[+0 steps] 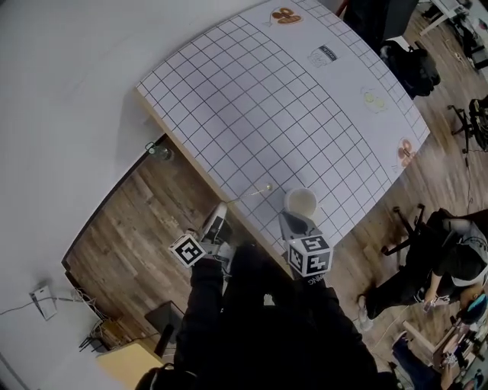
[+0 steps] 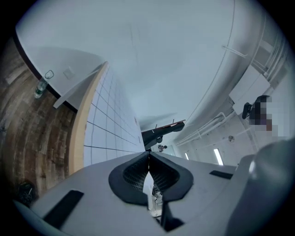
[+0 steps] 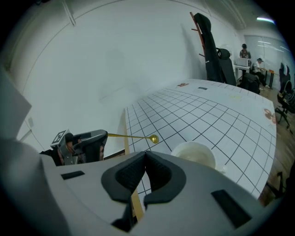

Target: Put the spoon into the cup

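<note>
A thin gold spoon point(image 1: 255, 190) hangs level just above the near edge of the white gridded table point(image 1: 267, 99). My left gripper point(image 1: 223, 207) is shut on its handle end. In the right gripper view the spoon point(image 3: 133, 136) sticks out of the left gripper point(image 3: 105, 136), with its bowl pointing toward the white cup point(image 3: 193, 153). The cup point(image 1: 301, 202) stands upright near the table's front edge, right of the spoon's bowl. My right gripper point(image 1: 293, 221) is just in front of the cup, jaws together and holding nothing. In the left gripper view the jaws point(image 2: 148, 161) are pressed shut and the spoon is hard to make out.
A bottle point(image 1: 158, 151) stands on the wooden floor by the table's left corner. A person point(image 1: 450, 259) sits on the floor at the right, near a chair base point(image 1: 404, 228). Small stickers point(image 1: 286, 15) lie at the table's far edge. A coat rack point(image 3: 207, 46) stands beyond the table.
</note>
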A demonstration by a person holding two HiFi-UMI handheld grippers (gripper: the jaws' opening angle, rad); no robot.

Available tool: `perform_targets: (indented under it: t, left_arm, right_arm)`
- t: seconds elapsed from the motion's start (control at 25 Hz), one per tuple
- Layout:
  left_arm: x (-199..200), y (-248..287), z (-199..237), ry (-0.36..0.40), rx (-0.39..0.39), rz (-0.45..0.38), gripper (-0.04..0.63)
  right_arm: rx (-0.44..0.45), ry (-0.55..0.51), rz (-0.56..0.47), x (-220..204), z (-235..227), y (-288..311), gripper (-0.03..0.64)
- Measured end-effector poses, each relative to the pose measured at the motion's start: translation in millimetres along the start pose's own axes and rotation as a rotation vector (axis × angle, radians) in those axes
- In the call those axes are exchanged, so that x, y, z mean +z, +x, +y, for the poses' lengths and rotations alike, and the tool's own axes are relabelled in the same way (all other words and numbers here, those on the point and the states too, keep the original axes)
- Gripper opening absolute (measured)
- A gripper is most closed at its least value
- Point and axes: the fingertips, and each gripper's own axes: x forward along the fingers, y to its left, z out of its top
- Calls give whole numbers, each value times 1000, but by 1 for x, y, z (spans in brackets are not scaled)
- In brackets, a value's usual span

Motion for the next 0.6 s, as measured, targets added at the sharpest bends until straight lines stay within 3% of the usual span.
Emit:
perform_targets:
  t: [0.16,0.28,0.6]
  left_arm:
    - [-16,12,-46,63,-101,71,35]
    - [-35,28,-66,120,-135,153,35]
    - [-85,61,-63,268,-41,306,35]
  right_arm:
    - [-44,54,-27,-6,-20,-27,21]
    - [-85,94,-42,-9,-34,-43,21]
    - [-133,140,-67,-26,-54,-71,21]
